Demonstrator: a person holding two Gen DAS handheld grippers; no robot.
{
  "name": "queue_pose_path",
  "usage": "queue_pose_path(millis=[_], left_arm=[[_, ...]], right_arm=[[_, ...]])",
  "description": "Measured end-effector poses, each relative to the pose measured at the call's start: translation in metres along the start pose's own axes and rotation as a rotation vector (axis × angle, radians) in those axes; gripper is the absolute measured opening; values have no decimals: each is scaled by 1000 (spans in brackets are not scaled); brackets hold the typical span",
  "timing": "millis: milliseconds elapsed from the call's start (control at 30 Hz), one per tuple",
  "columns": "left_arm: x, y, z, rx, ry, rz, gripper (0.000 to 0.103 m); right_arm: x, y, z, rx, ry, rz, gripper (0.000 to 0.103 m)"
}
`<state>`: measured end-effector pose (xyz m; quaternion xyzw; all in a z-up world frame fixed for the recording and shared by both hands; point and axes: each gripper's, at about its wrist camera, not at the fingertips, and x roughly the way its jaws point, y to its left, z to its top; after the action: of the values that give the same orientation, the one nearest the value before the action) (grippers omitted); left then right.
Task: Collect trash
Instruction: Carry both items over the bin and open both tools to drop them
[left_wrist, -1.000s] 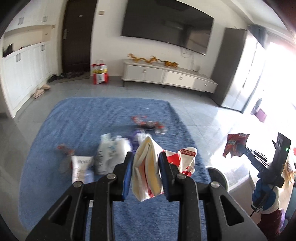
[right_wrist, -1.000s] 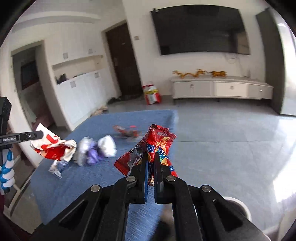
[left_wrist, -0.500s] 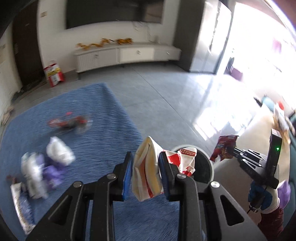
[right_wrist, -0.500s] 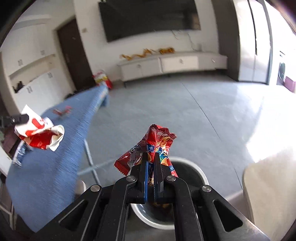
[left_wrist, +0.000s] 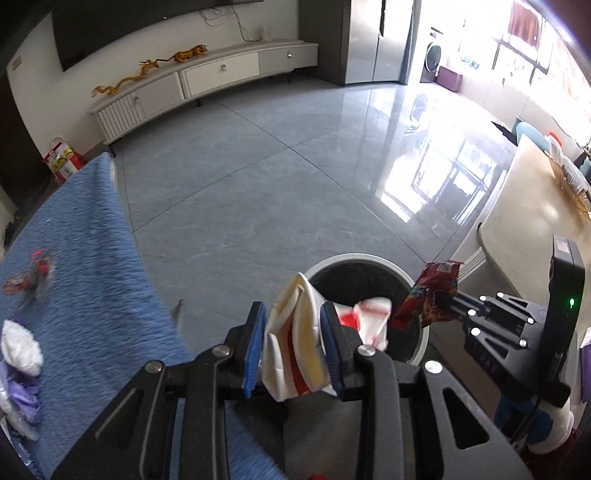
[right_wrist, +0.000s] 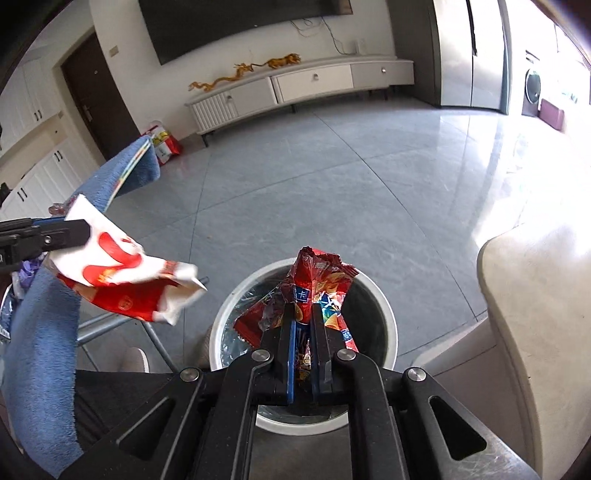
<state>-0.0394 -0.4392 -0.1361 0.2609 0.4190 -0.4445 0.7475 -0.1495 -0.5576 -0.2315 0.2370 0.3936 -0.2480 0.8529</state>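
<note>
Okay, drop step: your right gripper (right_wrist: 303, 332) pinches the red chip bag (right_wrist: 317, 284) right over the bin (right_wrist: 388, 332). Your left gripper (left_wrist: 293, 343), jaws just easing apart, holds the white wrapper (left_wrist: 295, 350) beside the rim. Next, let both go.

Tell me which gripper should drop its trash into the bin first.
Right. The right gripper holds the red snack wrapper directly over the bin; the left gripper's white-and-red bag hangs beside the rim.
</note>
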Motion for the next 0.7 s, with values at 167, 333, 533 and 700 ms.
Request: queue_pose_path(millis=[167,333,533,700], left_arm=[[23,-13,3,-8,38,-53,36],[17,-9,0,-23,29,-110,39],[6,8,0,-48,17,-141,39],[-17,29,-2,-67,-22,-143,39]], right_arm=[[20,0,-5,24,32,-11,17],[22,-1,-6,35,36,-22,28],[14,0,-7,42,26,-20,30],[8,5,-10,29,14,2,30]])
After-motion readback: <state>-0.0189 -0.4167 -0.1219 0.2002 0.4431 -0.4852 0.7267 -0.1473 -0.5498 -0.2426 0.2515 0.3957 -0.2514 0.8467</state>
